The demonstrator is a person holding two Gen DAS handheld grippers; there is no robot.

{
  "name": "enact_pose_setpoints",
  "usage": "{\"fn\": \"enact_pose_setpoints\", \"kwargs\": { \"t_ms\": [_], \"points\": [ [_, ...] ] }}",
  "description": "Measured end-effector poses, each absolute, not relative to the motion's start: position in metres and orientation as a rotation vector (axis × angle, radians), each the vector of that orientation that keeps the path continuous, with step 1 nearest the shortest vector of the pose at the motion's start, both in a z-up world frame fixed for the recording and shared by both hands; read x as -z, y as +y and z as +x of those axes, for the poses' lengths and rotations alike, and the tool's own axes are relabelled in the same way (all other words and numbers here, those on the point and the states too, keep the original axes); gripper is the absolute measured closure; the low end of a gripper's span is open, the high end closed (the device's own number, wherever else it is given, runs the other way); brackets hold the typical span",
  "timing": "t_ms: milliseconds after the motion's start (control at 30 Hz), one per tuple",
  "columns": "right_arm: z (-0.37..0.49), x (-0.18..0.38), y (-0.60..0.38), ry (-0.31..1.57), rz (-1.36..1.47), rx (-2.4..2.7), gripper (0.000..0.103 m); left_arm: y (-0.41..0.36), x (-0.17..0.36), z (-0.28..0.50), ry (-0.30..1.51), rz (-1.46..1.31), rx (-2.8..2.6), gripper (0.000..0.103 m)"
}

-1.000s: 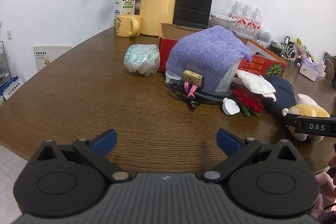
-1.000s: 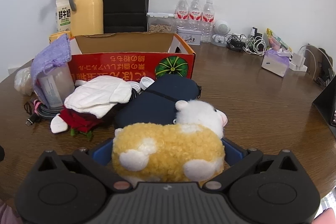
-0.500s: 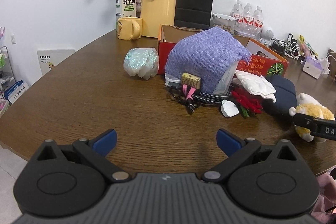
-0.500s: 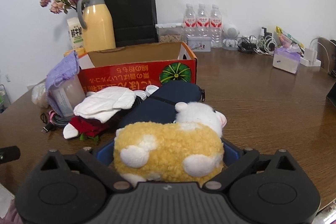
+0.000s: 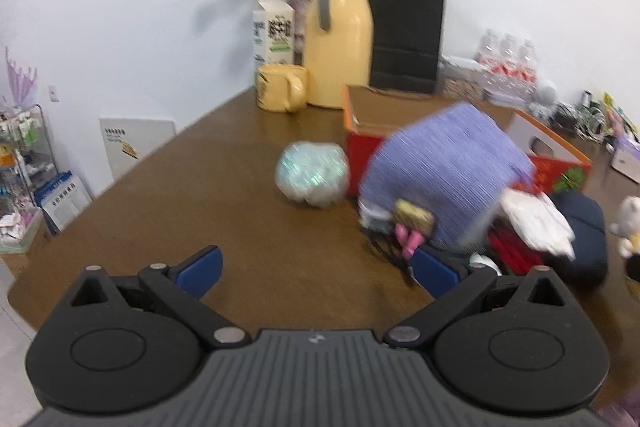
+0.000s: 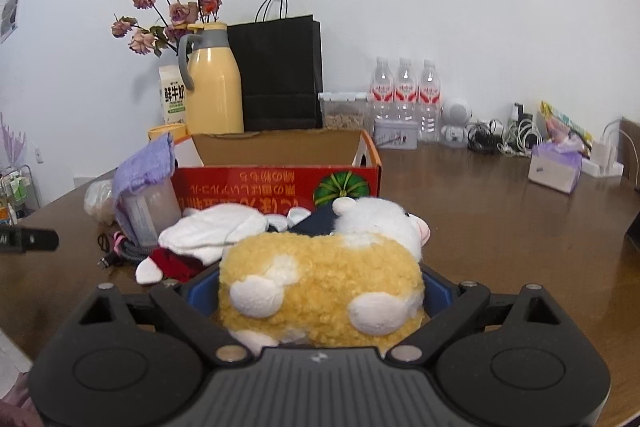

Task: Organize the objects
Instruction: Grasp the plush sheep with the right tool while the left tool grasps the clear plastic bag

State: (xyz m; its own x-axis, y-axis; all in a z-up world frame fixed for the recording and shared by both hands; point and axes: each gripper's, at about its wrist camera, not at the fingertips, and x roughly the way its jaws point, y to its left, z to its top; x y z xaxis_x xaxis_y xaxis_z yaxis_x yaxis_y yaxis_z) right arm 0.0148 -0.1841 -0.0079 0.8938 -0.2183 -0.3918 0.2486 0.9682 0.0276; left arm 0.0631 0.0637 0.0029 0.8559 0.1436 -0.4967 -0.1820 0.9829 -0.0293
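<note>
A yellow and white plush toy [image 6: 320, 283] fills the space between the blue pads of my right gripper [image 6: 320, 291], which has closed in on its sides and holds it clear of the table. The toy's head also shows at the right edge of the left wrist view [image 5: 630, 223]. Behind it lie a navy pouch [image 6: 316, 221], a white cloth [image 6: 216, 231] and the open red cardboard box [image 6: 280, 183]. A purple knit cloth [image 5: 448, 167] drapes a plastic container. My left gripper [image 5: 316, 267] hangs open over bare wood with nothing between its fingers.
An iridescent crumpled bag [image 5: 312, 175] sits left of the box. A yellow jug [image 5: 340, 47], mug [image 5: 280, 87], milk carton [image 5: 274, 31] and black paper bag [image 5: 408, 31] line the wall. Water bottles [image 6: 404, 87], a tissue box [image 6: 554, 173] and cables crowd the far right.
Both grippers rose and tilted up, showing more wall. The plush toy came up with the right gripper and now covers most of the pouch. The left view is now blurred.
</note>
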Motion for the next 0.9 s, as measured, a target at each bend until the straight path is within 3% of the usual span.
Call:
{"fn": "enact_pose_setpoints", "kwargs": {
  "t_ms": [800, 867, 900],
  "points": [
    [0.069, 0.001, -0.197, 0.408, 0.033, 0.286, 0.007, 0.105, 0.013, 0.196, 0.567, -0.008, -0.026, 0.000],
    [0.069, 0.001, -0.195, 0.410, 0.031, 0.281, 0.007, 0.105, 0.013, 0.195, 0.558, -0.015, 0.002, 0.006],
    [0.070, 0.001, -0.194, 0.412, 0.031, 0.278, 0.007, 0.104, 0.012, 0.194, 0.555, -0.017, 0.013, 0.015]
  ]
}}
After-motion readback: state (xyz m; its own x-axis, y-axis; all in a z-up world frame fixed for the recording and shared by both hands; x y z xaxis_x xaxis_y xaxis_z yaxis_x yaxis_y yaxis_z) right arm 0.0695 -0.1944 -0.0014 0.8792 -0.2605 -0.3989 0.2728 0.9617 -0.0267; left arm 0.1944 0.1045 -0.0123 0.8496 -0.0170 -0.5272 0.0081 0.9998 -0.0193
